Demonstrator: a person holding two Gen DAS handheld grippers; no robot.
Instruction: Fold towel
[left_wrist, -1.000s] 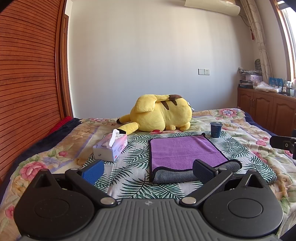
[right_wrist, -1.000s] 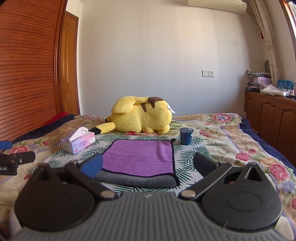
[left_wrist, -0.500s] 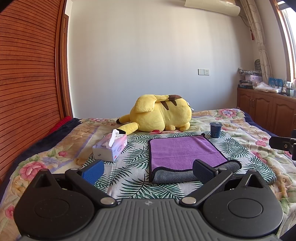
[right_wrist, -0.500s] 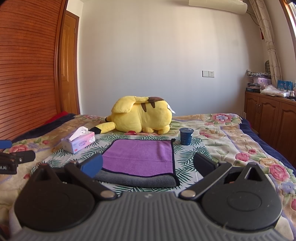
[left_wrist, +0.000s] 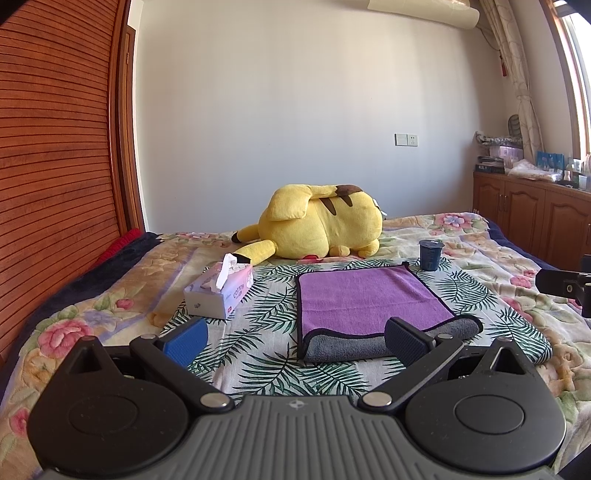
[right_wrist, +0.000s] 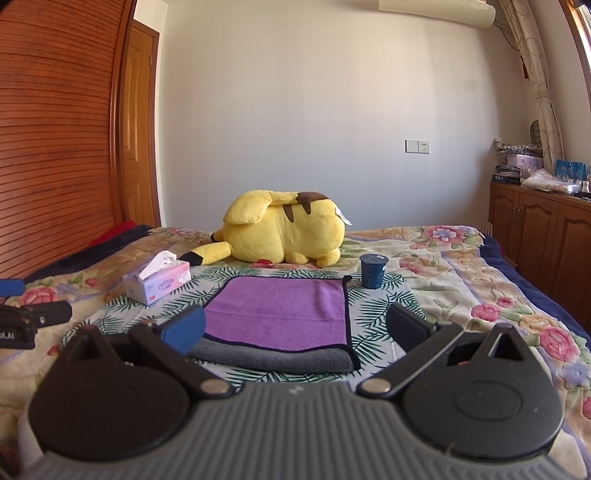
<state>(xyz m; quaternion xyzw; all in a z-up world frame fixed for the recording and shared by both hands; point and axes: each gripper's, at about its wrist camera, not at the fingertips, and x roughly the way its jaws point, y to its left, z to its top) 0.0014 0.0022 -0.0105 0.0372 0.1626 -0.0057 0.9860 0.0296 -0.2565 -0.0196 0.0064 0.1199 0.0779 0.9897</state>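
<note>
Judging the risks first: snagging only the purple top layer of the towel (left_wrist: 373, 295) instead of both layers, should a finger slide in shallow at the near fold, and so dragging that layer askew. Could also bunch the palm-print bed cover (left_wrist: 266, 317) into the pinch, since cloth lies directly on cloth. Could tip the dark blue cup (right_wrist: 373, 270), standing just beside the towel's far right corner, if a fold swings that way; likewise nudging the tissue box (left_wrist: 221, 290) near the far left corner. Less exposed: the yellow plush toy (right_wrist: 284, 232), beyond the towel's far edge.

Lies flat mid-bed, already doubled, purple face up, grey underside showing as a rolled band along the near edge. Looks roughly square, so hard to call a long axis; folded edge runs left to right, facing both cameras, open hemmed edges pointing toward the plush.

Left gripper (left_wrist: 291, 338): fingers spread wide, holding nothing, short of the towel's near left corner. Right gripper (right_wrist: 295, 325): equally wide, nothing between, hovering before the near edge.
</note>
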